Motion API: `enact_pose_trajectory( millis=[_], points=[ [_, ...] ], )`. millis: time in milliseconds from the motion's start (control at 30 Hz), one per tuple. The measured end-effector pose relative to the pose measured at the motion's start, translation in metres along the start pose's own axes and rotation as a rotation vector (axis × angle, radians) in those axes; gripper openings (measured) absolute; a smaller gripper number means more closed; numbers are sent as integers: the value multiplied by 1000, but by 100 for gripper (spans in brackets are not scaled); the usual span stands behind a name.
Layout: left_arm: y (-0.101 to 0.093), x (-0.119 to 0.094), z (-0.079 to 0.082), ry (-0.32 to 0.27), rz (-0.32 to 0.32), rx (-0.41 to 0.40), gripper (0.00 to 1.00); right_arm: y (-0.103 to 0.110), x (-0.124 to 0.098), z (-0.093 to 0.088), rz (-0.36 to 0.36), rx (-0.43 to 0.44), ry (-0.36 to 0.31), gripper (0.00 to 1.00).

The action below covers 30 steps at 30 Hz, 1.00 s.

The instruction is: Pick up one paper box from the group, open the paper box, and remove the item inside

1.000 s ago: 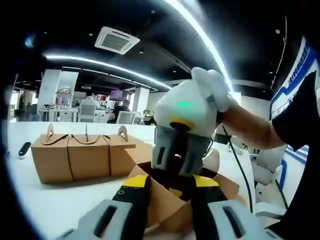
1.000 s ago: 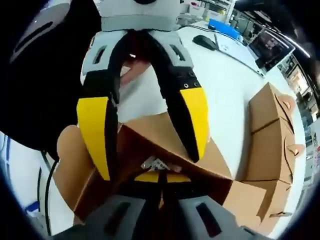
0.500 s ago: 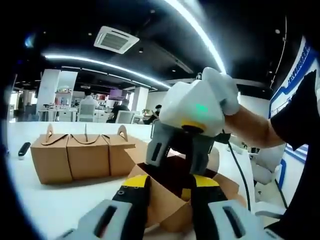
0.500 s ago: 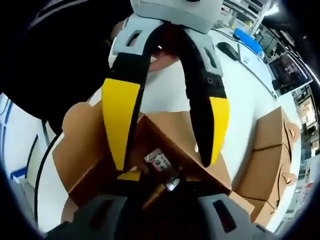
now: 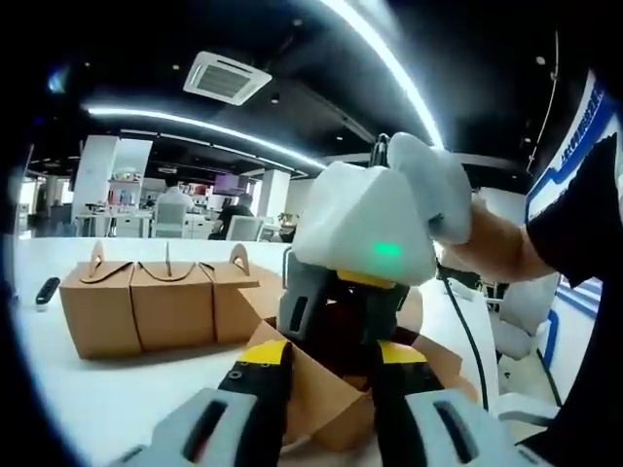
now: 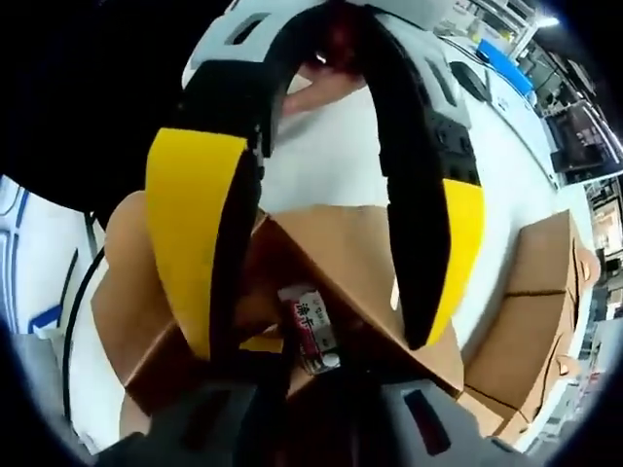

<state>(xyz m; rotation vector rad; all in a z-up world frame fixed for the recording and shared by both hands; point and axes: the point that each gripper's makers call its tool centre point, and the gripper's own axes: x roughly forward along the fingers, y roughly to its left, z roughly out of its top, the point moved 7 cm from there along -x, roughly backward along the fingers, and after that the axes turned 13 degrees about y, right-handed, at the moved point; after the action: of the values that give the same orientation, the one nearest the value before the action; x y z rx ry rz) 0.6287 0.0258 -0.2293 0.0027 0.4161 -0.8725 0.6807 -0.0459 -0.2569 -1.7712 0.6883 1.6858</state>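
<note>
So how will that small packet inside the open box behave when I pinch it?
Probably light and soft: the packet looks like a thin printed wrapper. It may crumple or slip between the right gripper pads. The open box flaps look thin and may flex.

Kraft-brown open paper box (image 5: 321,389) on the white table (image 5: 117,389), three matching brown boxes (image 5: 161,302) near its far edge. Left gripper (image 5: 329,389): grey body, black jaws, yellow pads. Right gripper (image 5: 336,331): white shell, green light glowing. Inside the box, a small item (image 6: 310,326), white label with red print, possibly.
</note>
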Motion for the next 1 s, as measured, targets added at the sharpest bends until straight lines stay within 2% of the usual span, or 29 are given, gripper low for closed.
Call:
enact_pose_trajectory(
  millis=[167,233,267,333,500,700,800,833,1000],
  points=[
    [0,0,0,-2,0,0,35,2,-1,-1,-21,-24,4,19],
    [0,0,0,2,5,9,35,3,-1,-3,-49,-37,-13,19],
    [0,0,1,7,6,10,35,3,-2,-3,-80,-70,-31,19],
    [0,0,1,14,6,14,35,7,-2,-8,-107,-12,-42,18],
    [-1,2,2,20,17,17,34,13,-14,-14,-193,37,-57,18],
    [-4,3,4,29,54,23,33,18,-29,-17,-299,67,-24,18],
    [-6,3,4,30,75,32,32,18,-32,-17,-316,71,-22,18],
    [-6,3,5,31,83,35,32,17,-41,-20,-421,81,29,18],
    [-8,3,5,31,112,46,30,28,-58,-21,-538,117,42,17]
  ],
)
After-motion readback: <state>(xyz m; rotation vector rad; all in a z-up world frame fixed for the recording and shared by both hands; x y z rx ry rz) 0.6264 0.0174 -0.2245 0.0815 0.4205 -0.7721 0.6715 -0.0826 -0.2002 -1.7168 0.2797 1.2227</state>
